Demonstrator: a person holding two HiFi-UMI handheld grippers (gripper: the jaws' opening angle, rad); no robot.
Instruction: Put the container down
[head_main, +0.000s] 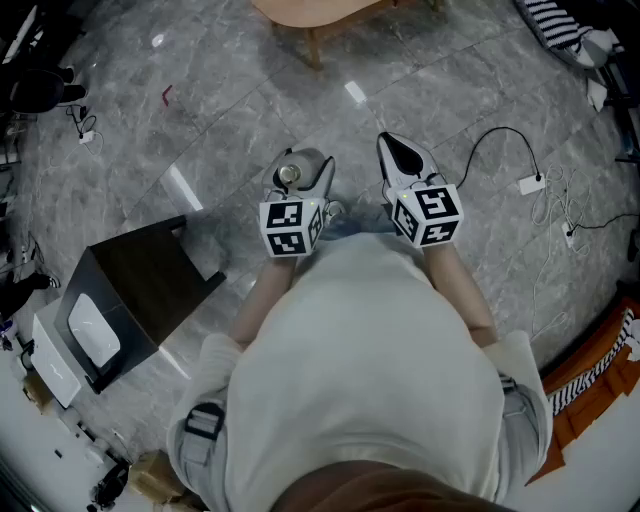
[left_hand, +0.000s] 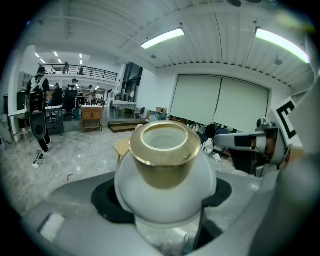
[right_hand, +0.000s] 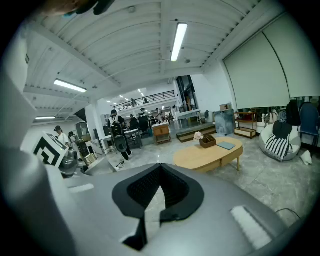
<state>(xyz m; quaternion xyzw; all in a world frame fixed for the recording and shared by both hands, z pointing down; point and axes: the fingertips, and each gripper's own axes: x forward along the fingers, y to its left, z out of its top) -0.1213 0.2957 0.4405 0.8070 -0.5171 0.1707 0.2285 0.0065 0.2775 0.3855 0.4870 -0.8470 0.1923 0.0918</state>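
A round white container (left_hand: 167, 177) with a gold collar (left_hand: 165, 157) around its open mouth sits between the jaws of my left gripper (left_hand: 165, 202), which is shut on its body. In the head view the same container (head_main: 291, 175) shows just ahead of the left gripper (head_main: 300, 185), held in the air in front of the person's chest. My right gripper (head_main: 402, 157) is alongside it to the right. In the right gripper view the right gripper (right_hand: 159, 190) has its black pads (right_hand: 145, 187) together with nothing between them.
A dark side table (head_main: 140, 285) with white items beside it stands low on the left. An oval wooden table (right_hand: 207, 155) is ahead on the grey marble floor (head_main: 220, 110). Cables and a plug (head_main: 530, 185) lie to the right. People stand far back.
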